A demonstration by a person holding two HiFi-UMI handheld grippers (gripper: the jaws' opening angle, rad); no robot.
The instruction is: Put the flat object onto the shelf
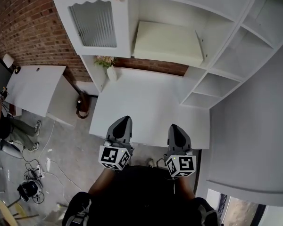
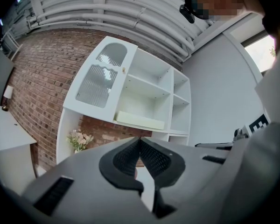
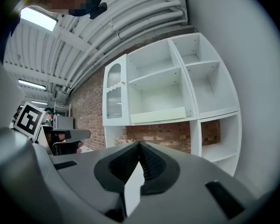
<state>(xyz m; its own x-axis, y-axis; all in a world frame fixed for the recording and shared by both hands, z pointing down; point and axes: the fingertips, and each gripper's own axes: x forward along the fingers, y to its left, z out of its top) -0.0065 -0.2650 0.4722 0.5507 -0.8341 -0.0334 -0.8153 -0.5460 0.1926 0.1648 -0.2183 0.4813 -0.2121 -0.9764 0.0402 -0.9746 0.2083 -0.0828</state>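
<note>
The flat object point(image 1: 167, 44) is a pale cream board that lies on the middle shelf of the white shelf unit point(image 1: 226, 41), right of its glass door. The left gripper view shows the board point(image 2: 140, 120) and so does the right gripper view point(image 3: 157, 115), far beyond the jaws. My left gripper point(image 1: 124, 119) and right gripper point(image 1: 175, 126) hover side by side over the near edge of the white table point(image 1: 146, 102), well back from the shelf. Both are shut with nothing between their jaws. In their own views the left gripper point(image 2: 140, 139) and right gripper point(image 3: 140, 144) point up at the shelf unit.
A small vase of flowers point(image 1: 108, 65) stands at the table's back left corner against the brick wall. A second white desk point(image 1: 35, 86) stands to the left, with a seated person point(image 1: 4, 126) and cables on the floor. A grey wall point(image 1: 259, 140) closes the right side.
</note>
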